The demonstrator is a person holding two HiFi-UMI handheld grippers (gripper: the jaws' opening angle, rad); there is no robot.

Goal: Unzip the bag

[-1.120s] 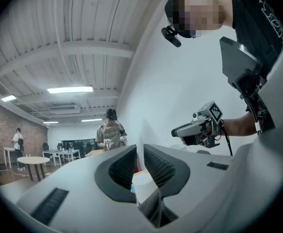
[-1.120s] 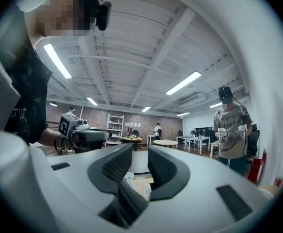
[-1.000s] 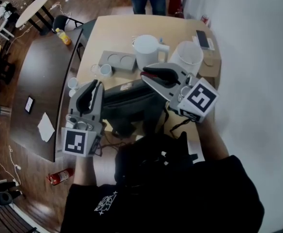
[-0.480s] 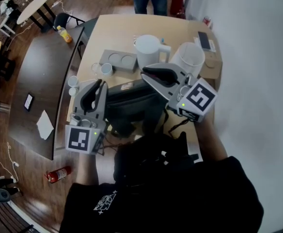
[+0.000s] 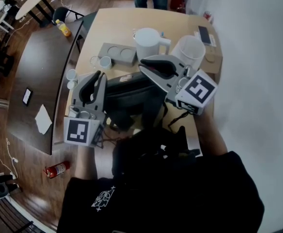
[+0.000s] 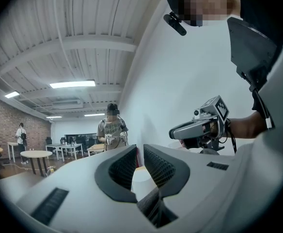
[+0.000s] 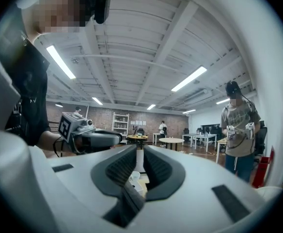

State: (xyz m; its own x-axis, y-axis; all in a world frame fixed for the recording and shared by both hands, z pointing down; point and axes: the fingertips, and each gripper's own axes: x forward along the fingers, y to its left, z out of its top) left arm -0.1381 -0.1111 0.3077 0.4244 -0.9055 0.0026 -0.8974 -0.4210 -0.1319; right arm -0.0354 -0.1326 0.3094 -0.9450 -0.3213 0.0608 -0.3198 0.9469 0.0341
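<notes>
A black bag (image 5: 132,98) lies on the light wooden table (image 5: 112,28), in front of the person. My left gripper (image 5: 99,76) hovers over the bag's left end, pointing away from the person. My right gripper (image 5: 144,67) hovers over the bag's far right side, pointing left. Both are raised and look out level across the room. In the left gripper view the left gripper (image 6: 140,149) shows a narrow gap with nothing in it. The right gripper (image 7: 140,150) shows the same in its own view. I cannot make out the zip.
Beyond the bag stand a white jug (image 5: 148,42), a white bucket (image 5: 187,52), a grey tray (image 5: 117,55) with two round recesses, and small cups (image 5: 105,62). A phone (image 5: 203,35) lies far right. A dark table (image 5: 39,67) adjoins on the left. A person (image 7: 238,130) stands at the far end.
Both grippers have drifted slightly up and away in the head view. The bag has not moved and neither gripper has taken hold of anything.
</notes>
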